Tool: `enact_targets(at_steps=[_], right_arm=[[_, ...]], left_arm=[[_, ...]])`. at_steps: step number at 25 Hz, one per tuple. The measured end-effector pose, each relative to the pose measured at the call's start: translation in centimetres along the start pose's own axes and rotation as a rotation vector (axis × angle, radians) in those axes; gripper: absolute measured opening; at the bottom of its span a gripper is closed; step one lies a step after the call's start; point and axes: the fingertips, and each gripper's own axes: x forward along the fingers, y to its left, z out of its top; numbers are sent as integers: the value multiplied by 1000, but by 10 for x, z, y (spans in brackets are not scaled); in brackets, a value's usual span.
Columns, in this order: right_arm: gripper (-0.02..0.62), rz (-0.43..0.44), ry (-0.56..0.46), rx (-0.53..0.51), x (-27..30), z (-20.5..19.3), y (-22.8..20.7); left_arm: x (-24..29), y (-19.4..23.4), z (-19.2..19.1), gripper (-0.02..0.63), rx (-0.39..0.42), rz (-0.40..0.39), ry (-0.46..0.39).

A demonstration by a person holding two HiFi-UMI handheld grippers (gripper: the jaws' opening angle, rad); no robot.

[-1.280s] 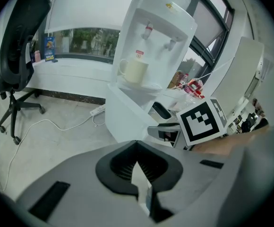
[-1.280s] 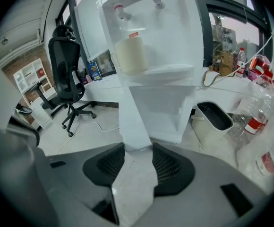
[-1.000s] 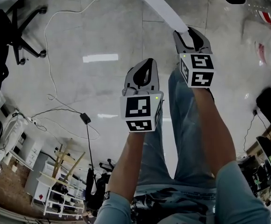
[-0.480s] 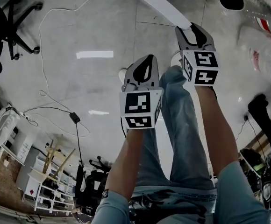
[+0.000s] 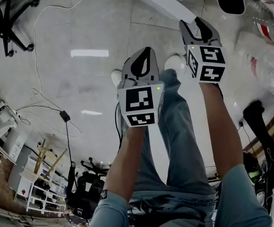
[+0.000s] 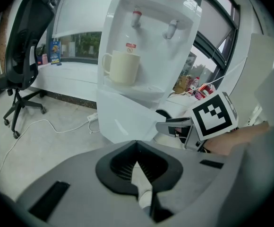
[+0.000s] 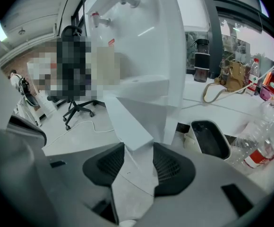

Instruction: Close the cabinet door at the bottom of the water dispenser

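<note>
The door point(image 7: 127, 119) stands open at the foot of the dispenser point(image 6: 146, 37). It is a plain, flat white panel, swung well out from the white body over the pale floor point(image 5: 80, 84). In the head view I see it as a narrow white strip running from the top of the frame down to my right gripper point(image 5: 195, 25). That gripper's fingers are spread wide. In its own view the door's lower free corner sits right at the mouth between the two black ribbed pads point(image 7: 175, 167). I cannot tell whether either pad touches it.

My left gripper point(image 5: 148, 51) hangs beside the right one, lower and to the left, clear of the door. Its fingertips are pressed together with nothing between them. In the left gripper view the door angles out below the drip tray point(image 6: 149, 88), where a cream mug point(image 6: 123, 67) sits.
</note>
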Motion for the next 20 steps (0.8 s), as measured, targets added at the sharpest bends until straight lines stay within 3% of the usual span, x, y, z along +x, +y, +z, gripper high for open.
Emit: enact_targets(at_steps=[4, 20], right_arm=[[146, -45, -17, 14, 7, 11, -21], [135, -84, -47, -36, 32, 44, -67]], left_arm=[[9, -3, 6, 8, -11, -1, -9], [12, 1, 8, 8, -51, 26, -17]])
